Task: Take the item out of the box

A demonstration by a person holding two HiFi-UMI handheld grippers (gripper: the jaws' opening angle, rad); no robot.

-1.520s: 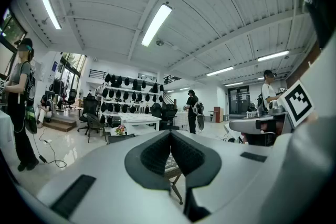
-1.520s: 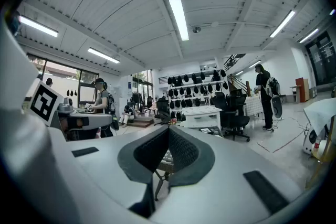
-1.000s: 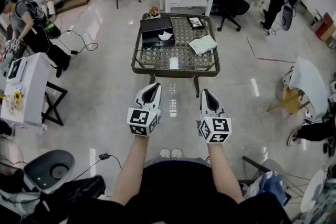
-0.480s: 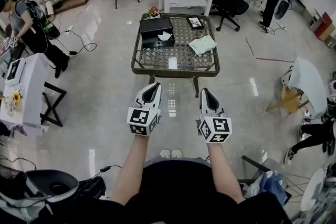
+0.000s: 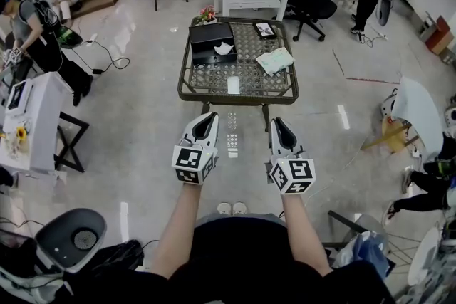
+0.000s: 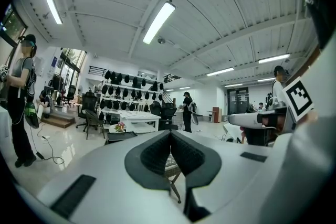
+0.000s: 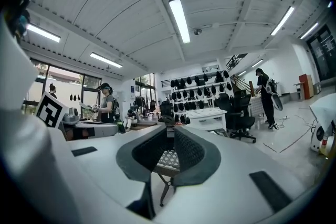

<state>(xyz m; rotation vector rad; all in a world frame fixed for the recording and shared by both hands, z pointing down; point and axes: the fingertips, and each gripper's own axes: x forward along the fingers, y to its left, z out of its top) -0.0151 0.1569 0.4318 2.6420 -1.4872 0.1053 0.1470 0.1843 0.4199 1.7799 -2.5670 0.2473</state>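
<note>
Head view: the box, white item poking out, is sitting far ahead. Left gripper view: the left gripper is pinching together, empty. Right gripper view: the right gripper is gaping narrowly, jaws just opening, empty; arriving so narrow is risking shoving the item deeper.

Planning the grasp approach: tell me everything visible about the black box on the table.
The black box is rectangular, matte-looking, lying flat at the far left corner of the lattice-top table, edges roughly square to it. A crumpled white item pokes from an opening in its near half. Nothing else visibly touches it.
</note>
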